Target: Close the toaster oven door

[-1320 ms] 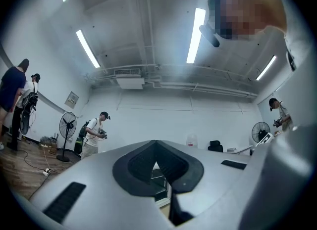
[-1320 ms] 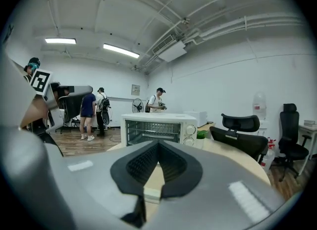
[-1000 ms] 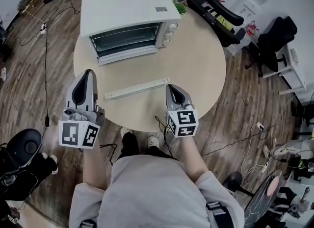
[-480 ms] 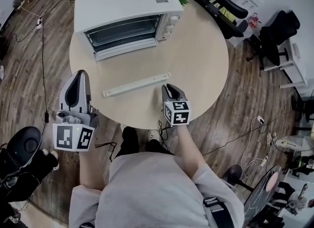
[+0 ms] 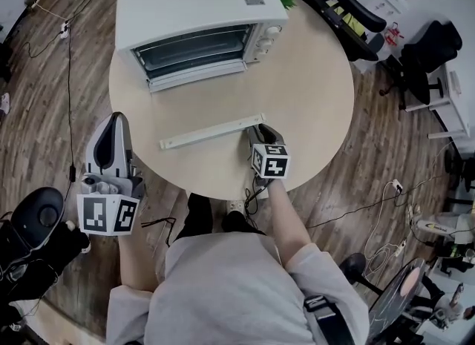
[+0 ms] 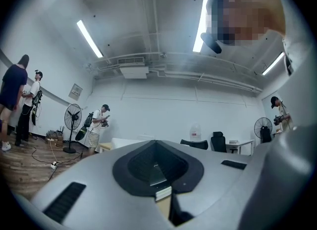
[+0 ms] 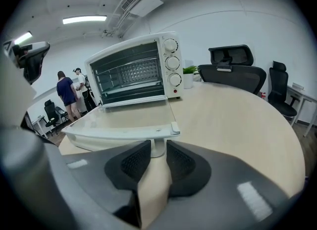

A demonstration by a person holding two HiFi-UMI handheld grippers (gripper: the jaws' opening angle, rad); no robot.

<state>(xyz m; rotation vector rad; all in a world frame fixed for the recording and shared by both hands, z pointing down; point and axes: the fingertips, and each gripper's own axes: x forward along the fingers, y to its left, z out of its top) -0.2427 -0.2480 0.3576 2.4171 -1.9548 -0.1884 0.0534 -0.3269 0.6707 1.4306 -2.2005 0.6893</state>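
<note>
My right hand-held gripper [image 5: 259, 130], its jaws just spread, straddled the handle [image 5: 211, 132] of the toaster oven door [image 5: 200, 106] lying open mid-frame over the desk [image 5: 312, 113], ready to lift it.

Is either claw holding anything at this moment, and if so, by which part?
Nothing is held. The right claw has just been opening; the door handle's end post stands between its parted jaws, ungripped. The left claw is shut and empty.
</note>
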